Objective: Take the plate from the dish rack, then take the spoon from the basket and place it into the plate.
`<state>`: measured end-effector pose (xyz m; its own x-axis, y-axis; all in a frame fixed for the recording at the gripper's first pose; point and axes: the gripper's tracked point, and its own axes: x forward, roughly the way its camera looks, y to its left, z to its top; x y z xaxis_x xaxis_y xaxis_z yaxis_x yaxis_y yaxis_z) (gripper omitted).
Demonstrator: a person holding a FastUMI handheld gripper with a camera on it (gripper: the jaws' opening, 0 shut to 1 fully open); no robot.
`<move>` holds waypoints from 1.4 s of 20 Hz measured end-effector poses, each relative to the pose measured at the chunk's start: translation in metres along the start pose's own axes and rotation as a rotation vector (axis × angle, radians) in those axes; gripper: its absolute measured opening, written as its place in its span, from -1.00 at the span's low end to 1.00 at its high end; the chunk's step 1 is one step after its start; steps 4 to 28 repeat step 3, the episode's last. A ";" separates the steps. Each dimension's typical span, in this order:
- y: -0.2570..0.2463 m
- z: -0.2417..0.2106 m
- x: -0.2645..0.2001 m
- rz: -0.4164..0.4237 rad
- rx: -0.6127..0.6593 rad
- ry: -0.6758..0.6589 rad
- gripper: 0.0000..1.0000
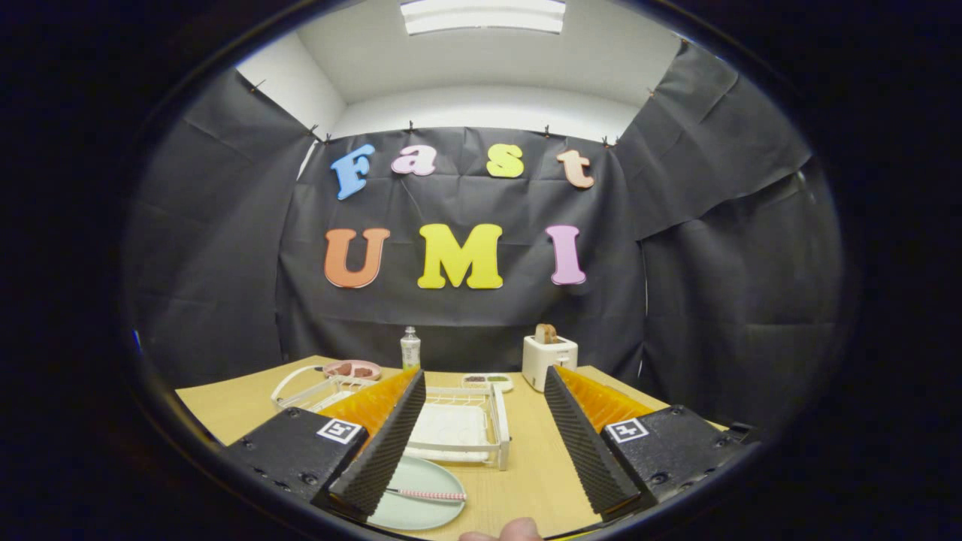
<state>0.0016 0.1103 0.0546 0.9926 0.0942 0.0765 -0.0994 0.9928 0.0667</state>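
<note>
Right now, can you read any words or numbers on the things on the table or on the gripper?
Bottle: its label is too small to read.
Toaster: no writing can be made out.
Square marker on the gripper: a black-and-white pattern, no words.
Nothing else bears text. The gripper's fingers stand open, holding nothing.

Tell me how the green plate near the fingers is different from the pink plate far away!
The green plate lies on the table close by, between the open gripper fingers, and holds a spoon. The pink plate sits far off beyond the dish rack, with brownish food on it. The green plate looks bigger, being nearer. Both lie flat on the wooden table.
</note>
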 end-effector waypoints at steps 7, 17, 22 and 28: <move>0.000 0.003 -0.001 -0.003 -0.004 -0.007 1.00; 0.000 0.003 -0.001 -0.003 -0.004 -0.007 1.00; 0.000 0.003 -0.001 -0.003 -0.004 -0.007 1.00; 0.000 0.003 -0.001 -0.003 -0.004 -0.007 1.00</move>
